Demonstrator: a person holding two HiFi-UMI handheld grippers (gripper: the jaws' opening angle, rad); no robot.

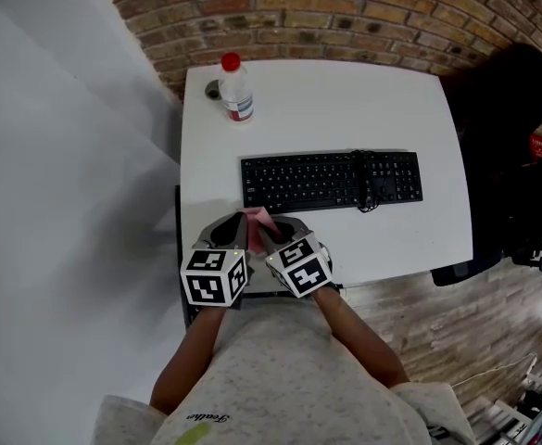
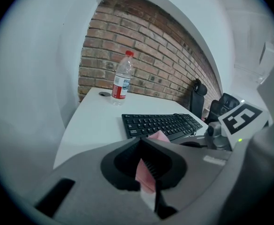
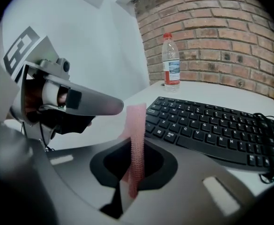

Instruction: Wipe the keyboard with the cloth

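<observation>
1. The left gripper (image 2: 140,142) and right gripper (image 3: 137,139) sit side by side at the near edge of the table (image 1: 345,100). Each one's jaws are clamped on the same pink cloth (image 1: 258,218).
2. Just beyond lies the black keyboard (image 1: 331,180), apart from the cloth.
3. Farthest off, a red-capped bottle (image 1: 235,89) stands upright; its label print is too small to read.

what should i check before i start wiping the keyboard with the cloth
1. Cloth gripped: ok. The left gripper and right gripper are both shut on it.
2. Cloth on the keyboard: not ok. It is held near the table's front edge, short of the keys.
3. Keys unobstructed: not ok. A cable lies across them, right of the middle.
4. Bottle out of the way: ok. It stands upright at the far left corner, apart from the keyboard.
5. Cloth damp or dry: cannot tell.
</observation>
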